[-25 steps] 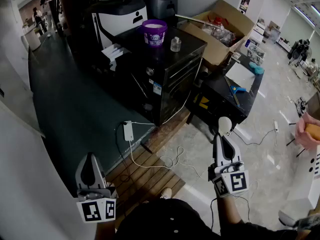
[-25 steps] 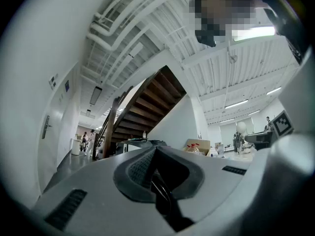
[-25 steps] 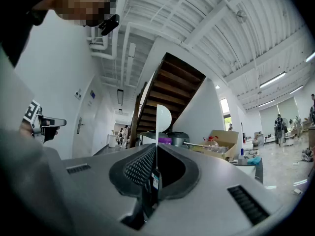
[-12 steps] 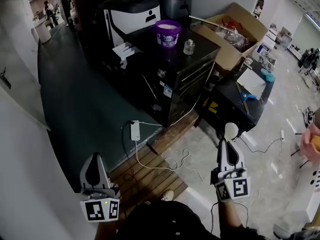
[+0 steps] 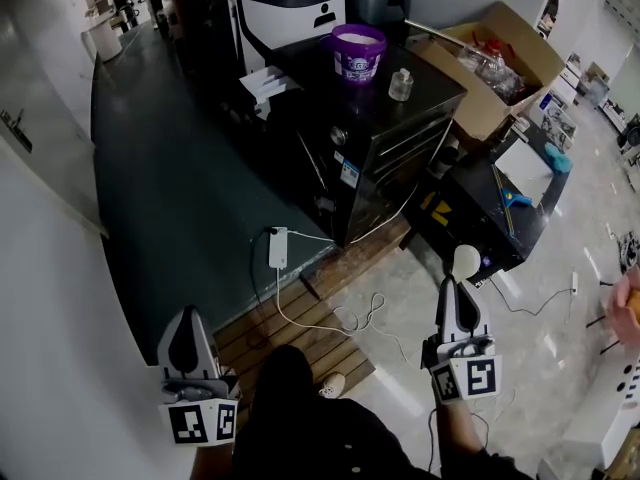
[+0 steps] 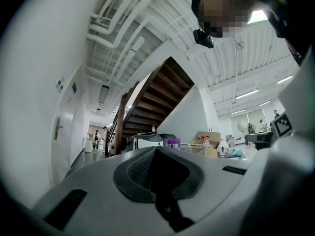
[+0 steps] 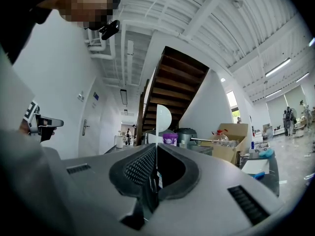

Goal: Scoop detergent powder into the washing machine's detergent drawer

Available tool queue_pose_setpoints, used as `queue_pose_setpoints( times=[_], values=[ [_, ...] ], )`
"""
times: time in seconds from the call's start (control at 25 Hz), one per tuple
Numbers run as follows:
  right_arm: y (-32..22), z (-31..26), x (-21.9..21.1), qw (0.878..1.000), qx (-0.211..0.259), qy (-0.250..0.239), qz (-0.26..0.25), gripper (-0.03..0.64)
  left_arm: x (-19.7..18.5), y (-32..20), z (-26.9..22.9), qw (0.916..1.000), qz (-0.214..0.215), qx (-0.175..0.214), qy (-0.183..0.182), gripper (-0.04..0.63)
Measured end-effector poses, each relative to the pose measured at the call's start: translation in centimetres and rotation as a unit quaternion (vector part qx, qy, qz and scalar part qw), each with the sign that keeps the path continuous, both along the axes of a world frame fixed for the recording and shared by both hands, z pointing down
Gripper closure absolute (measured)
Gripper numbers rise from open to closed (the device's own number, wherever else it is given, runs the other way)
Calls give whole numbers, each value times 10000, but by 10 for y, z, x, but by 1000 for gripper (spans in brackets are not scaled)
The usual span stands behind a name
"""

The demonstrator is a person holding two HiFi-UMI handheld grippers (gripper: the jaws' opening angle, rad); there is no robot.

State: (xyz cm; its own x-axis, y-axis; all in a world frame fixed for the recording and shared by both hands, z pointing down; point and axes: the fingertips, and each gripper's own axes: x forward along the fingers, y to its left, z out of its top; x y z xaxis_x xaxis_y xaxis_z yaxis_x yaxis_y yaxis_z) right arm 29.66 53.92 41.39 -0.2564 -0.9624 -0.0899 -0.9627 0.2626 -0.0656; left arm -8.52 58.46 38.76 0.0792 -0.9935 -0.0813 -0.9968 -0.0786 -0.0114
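Observation:
A purple detergent tub [image 5: 358, 53] stands on top of the black washing machine [image 5: 375, 143], beside a small clear jar [image 5: 401, 85]. A white compartmented drawer [image 5: 262, 84] juts out at the machine's left. My right gripper [image 5: 457, 293] is low in the head view, well short of the machine, and shut on a white scoop [image 5: 466, 261] that points forward. In the right gripper view the scoop [image 7: 163, 117] rises from between the jaws of my right gripper [image 7: 156, 154]. My left gripper [image 5: 186, 330] hangs low at the left, shut with nothing in it, as its own view of the left gripper [image 6: 156, 156] confirms.
An open cardboard box [image 5: 490, 53] and a low black table [image 5: 470, 208] with blue tools stand right of the machine. A white adapter and cable [image 5: 278, 248] lie on the wooden boards [image 5: 290, 338]. A white wall [image 5: 50, 298] runs close on the left. Someone's hand [image 5: 628, 308] shows at the right edge.
The machine and tub have slid right and down in the head view as I walk toward them. Both grippers keep the same pose, the scoop still held.

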Motion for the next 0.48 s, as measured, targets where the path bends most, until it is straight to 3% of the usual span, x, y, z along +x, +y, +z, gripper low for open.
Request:
queue_pose_setpoints(
  times=[0.48],
  values=[
    [-57,10,-25,9998,-22,36,-195,584,-10,-58,15,9999,24,-143,50,581]
  ],
)
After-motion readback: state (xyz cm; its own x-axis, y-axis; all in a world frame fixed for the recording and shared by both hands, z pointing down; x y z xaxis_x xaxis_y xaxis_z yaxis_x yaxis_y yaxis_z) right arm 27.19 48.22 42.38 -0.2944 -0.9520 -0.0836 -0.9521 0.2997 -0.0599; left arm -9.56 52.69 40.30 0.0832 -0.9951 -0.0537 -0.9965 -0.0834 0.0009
